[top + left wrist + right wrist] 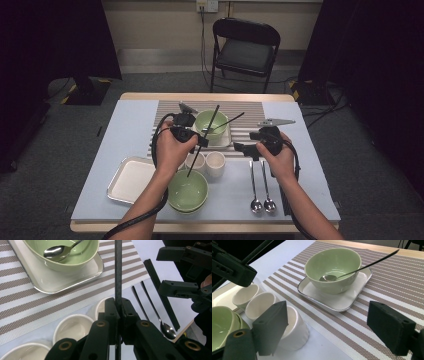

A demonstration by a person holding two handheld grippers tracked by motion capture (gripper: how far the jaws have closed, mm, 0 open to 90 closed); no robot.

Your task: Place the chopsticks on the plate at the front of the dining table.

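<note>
Nearest to us on the desk (300,200) stand the stacked green bowls (187,191) and, to their right, two spoons (262,202) lying side by side. Just behind the bowls are the white cups (209,162).

Above these cups our left hand-held gripper (118,312) is clamped tight on one black chopstick (118,270), which stands steeply, its upper end over the far green bowl (211,125). Our right hand-held gripper (327,332) hangs beside the striped mat (250,112) with its jaws wide apart and nothing between them. More black chopsticks (161,295) lie on the desk beside the spoons.

We judge that the chopstick should be laid at the place setting, near the white tray (342,298) where the far bowl with its spoon (359,266) already stands. To do this well, we should first tilt the stick nearly flat, keep its lower end clear of the cups, and lower it slowly onto the mat. We open the jaws only when the stick rests along its whole length, so it does not roll or knock the spoon handle.
</note>
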